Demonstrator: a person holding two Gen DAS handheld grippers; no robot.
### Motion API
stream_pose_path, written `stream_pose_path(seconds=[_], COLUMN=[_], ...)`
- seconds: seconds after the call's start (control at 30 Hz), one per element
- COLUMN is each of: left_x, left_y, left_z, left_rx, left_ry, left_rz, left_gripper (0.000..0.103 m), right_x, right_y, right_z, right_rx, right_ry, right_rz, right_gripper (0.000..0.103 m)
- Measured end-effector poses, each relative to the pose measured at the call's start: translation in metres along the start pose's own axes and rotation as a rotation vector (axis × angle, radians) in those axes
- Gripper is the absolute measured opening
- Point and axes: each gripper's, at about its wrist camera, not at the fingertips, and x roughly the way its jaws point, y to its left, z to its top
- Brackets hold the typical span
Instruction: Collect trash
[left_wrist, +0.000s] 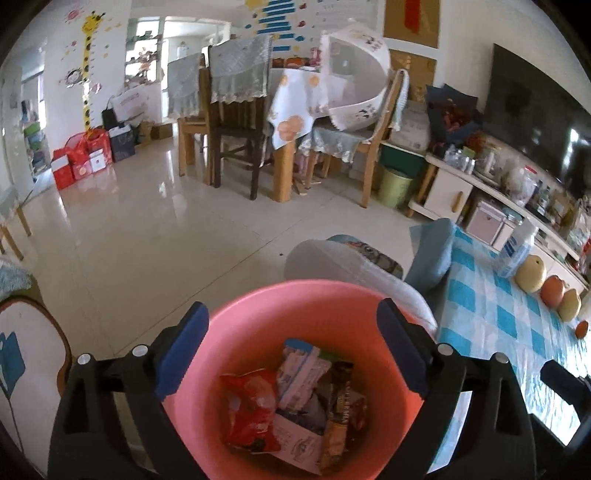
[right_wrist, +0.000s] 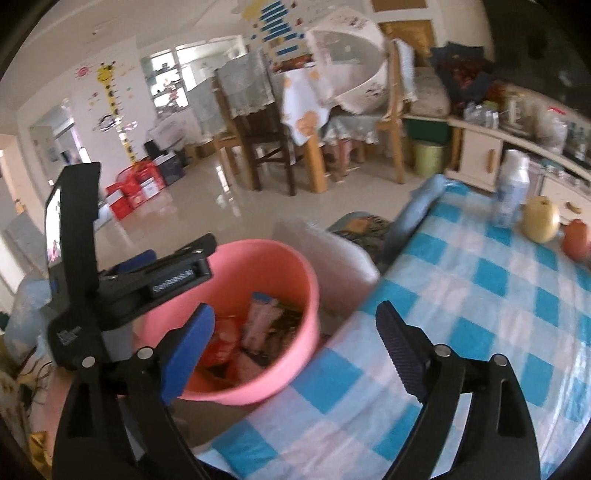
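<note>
A pink bucket (left_wrist: 258, 325) stands just left of the blue-checked table (left_wrist: 491, 325). It holds trash: a red snack bag (left_wrist: 251, 410), a pink-and-white carton (left_wrist: 299, 373) and a brown wrapper (left_wrist: 343, 406). My left gripper (left_wrist: 291, 317) hangs open right over the bucket's mouth, with nothing between its blue pads. In the right wrist view the bucket (right_wrist: 306, 295) sits at centre left. My right gripper (right_wrist: 295, 314) is open and holds nothing; its left finger is over the bucket's rim, its right finger over the checked cloth (right_wrist: 480, 332). The left tool's black body (right_wrist: 122, 291) shows at the bucket's far left.
On the table's far side stand a white bottle (right_wrist: 511, 188), a yellow fruit (right_wrist: 541, 219) and an orange fruit (right_wrist: 576, 238). A folded blue cloth (right_wrist: 417, 206) lies at the table's corner. Beyond the tiled floor are dining chairs (left_wrist: 236, 122) and a green bin (left_wrist: 393, 186).
</note>
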Motion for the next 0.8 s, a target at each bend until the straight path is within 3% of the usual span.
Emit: stream_pose_path(seconds=[0.37,0.8], left_x=[-0.011,-0.015], left_y=[-0.043,-0.078], left_z=[-0.003,-0.008], left_rx=[0.081,0.138], left_ry=[-0.029,-0.018], left_rz=[-0.054,-0.088], left_gripper=[0.096,0.096], right_x=[-0.028,-0.046], right_y=[-0.045,-0.064], right_z=[-0.011,-0.026], right_rx=[0.071,0.037], right_ry=[-0.030,-0.031], right_rz=[-0.077,-0.158], right_gripper=[0.090,0.090])
